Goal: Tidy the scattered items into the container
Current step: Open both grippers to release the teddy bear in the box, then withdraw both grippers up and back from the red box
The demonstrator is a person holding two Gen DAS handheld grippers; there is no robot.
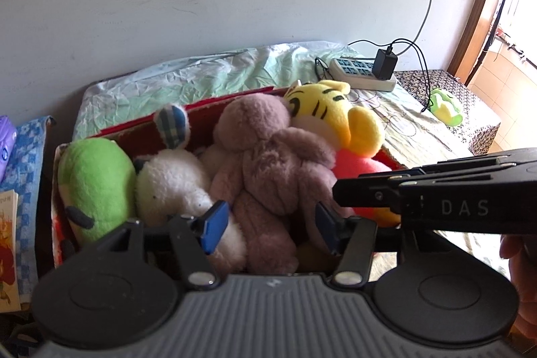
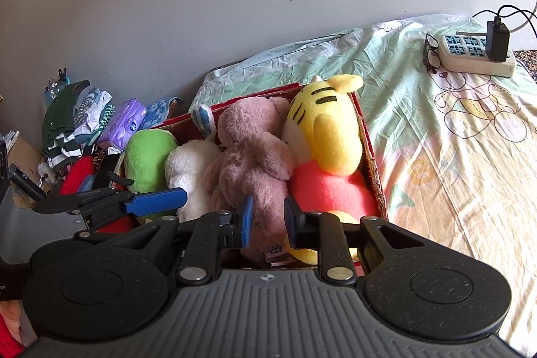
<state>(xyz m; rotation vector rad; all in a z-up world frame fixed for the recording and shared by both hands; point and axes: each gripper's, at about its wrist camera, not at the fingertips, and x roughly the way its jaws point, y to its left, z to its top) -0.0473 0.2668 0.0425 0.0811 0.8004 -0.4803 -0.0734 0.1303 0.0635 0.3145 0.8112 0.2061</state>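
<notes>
Left gripper [image 1: 268, 225], jaws parted and empty, hovers over the red cardboard box [image 2: 371, 156] on the bed, packed with plush toys; the pink bear [image 1: 268, 163] hides the box floor.

Bedroom: bed [image 2: 436, 130], plush toys [image 2: 255, 156]

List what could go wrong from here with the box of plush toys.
The red box looks overfull: the yellow tiger plush rises above its rim and may tip onto the bed sheet. The left tool straddles the pink plush and could drag it out. A green toy remains outside, among charger cables.
</notes>
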